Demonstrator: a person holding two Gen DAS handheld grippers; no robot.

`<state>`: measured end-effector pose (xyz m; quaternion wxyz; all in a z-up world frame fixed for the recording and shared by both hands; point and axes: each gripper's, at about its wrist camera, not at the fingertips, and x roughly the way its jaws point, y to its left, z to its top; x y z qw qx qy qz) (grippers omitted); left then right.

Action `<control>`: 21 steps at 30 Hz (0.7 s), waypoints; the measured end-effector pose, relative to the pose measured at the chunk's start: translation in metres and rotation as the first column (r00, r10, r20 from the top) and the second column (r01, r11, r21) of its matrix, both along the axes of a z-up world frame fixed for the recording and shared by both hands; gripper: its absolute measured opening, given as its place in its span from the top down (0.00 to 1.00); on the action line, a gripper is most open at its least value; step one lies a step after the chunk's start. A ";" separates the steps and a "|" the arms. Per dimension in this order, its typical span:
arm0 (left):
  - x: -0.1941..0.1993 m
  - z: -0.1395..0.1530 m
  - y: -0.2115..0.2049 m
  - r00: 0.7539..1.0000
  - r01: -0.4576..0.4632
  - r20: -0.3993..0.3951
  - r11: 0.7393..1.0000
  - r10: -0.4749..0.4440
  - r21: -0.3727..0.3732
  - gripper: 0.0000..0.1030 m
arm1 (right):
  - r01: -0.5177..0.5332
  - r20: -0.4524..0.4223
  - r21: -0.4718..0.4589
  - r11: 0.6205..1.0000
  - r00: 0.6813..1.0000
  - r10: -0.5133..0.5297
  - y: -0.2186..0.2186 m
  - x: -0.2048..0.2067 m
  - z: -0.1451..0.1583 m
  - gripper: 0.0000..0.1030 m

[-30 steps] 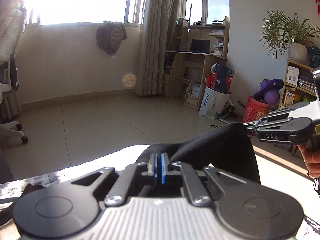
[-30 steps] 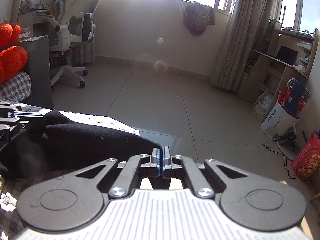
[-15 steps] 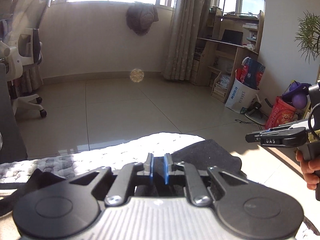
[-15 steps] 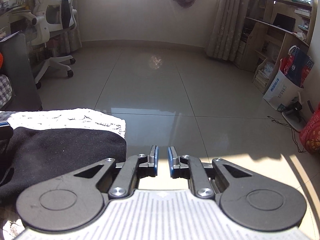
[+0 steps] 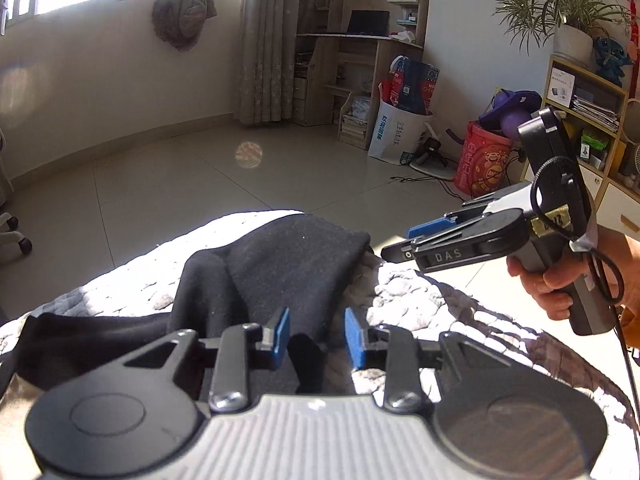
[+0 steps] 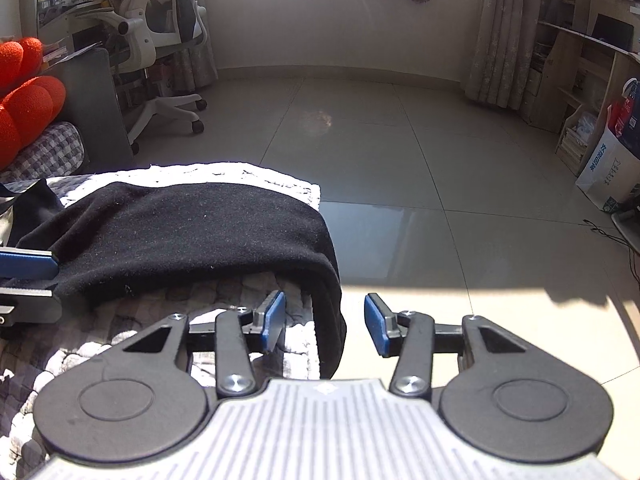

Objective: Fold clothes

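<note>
Black garment (image 6: 192,232) between just-opened left tool (image 5: 316,336) pads, unpressed.

A white office chair (image 6: 160,40) is seen by the far wall, orange cushions (image 6: 28,92) at left; a potted plant (image 5: 560,12) is set on a shelf (image 5: 588,92), above a red bucket (image 5: 486,160).

Open tiled floor (image 6: 400,160) beyond the quilted bed edge (image 6: 224,292), nothing standing mid-room. Black garment (image 6: 180,232) covers most of the near surface, folded edge draping off the corner. Office chair (image 6: 160,40) and dark desk panel (image 6: 100,104) block far left; wooden shelves (image 5: 360,52), bags (image 5: 400,120), red bucket (image 5: 486,160) crowd the right wall.
</note>
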<state>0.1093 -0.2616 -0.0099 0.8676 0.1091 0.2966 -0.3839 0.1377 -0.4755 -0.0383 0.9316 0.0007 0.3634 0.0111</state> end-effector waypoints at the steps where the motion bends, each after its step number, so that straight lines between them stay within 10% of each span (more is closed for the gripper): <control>1: 0.002 -0.003 -0.003 1.000 -0.007 0.005 1.000 0.007 0.019 0.70 | -0.003 0.000 0.011 1.000 1.000 0.003 -0.002 0.004 -0.002 0.53; 8: 0.025 -0.007 0.002 0.994 -0.087 -0.067 0.995 0.083 -0.047 0.92 | -0.041 -0.012 0.107 0.993 0.999 0.043 -0.009 0.025 -0.020 0.56; 11: 0.032 -0.007 0.006 0.989 -0.113 -0.105 0.990 0.104 -0.084 0.93 | -0.065 0.002 0.184 0.981 0.998 0.066 -0.013 0.028 -0.025 0.78; 21: 0.038 -0.001 0.028 0.967 -0.143 -0.243 0.955 0.079 -0.258 0.95 | -0.039 0.115 0.017 0.999 0.993 0.037 -0.021 -0.008 0.023 0.92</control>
